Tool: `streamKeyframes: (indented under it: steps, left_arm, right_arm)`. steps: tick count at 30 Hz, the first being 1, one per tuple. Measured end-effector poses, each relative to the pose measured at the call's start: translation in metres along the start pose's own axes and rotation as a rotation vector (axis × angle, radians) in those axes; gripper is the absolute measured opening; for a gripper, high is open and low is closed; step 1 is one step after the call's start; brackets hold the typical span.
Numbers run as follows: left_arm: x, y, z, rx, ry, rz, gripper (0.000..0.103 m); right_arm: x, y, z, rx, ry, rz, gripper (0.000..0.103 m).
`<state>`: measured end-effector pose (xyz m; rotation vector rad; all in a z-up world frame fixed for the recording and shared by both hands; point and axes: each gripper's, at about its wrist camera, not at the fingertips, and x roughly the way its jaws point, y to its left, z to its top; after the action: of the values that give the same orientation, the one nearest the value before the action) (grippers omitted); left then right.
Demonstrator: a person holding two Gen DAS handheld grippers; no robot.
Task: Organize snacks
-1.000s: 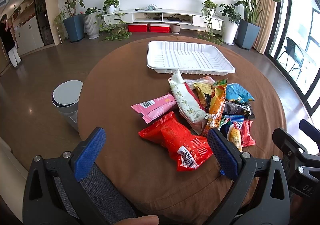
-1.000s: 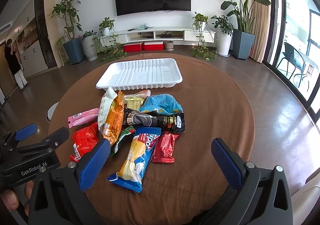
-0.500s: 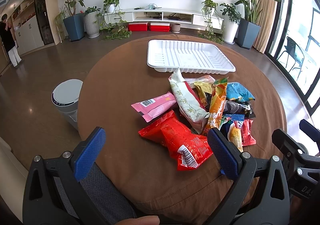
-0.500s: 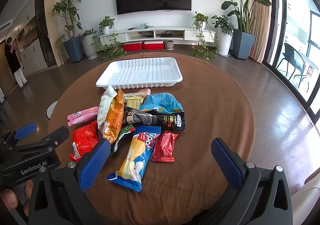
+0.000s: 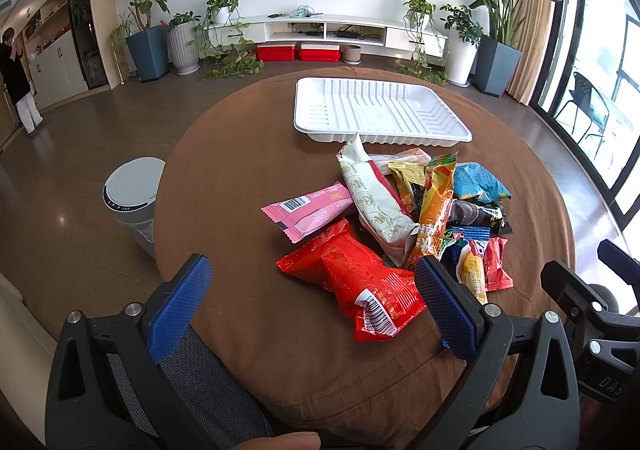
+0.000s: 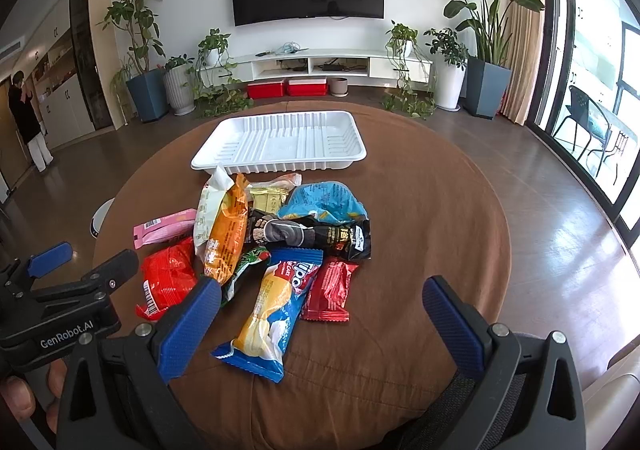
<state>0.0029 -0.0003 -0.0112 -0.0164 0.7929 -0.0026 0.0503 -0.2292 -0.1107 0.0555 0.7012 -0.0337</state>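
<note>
One round brown-clothed table (image 6: 420,218), snack heap (image 6: 280,234), planted living room.

tray (image 6: 280,138): white, ribbed | tablecloth (image 6: 420,218): brown | claw pads (image 6: 188,330): blue | nearest packet (image 5: 360,282): red

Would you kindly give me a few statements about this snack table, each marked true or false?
1. The white tray holds no snacks. True.
2. The left gripper is clamped on the red snack bag. False: its jaws are open and the bag lies on the table.
3. The pink wrapper lies on the left edge of the pile. True.
4. The right gripper holds the blue cake pack. False: it is open and empty.
</note>
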Motion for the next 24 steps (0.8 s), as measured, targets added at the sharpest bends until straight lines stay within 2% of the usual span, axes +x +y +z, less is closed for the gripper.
streamKeyframes:
  steps: [24]
  left_arm:
    - [0.006,-0.002,-0.007,-0.001,0.012,0.004,0.103]
  right_arm:
    - [0.013,0.001,-0.011,-0.019,0.026,-0.011,0.103]
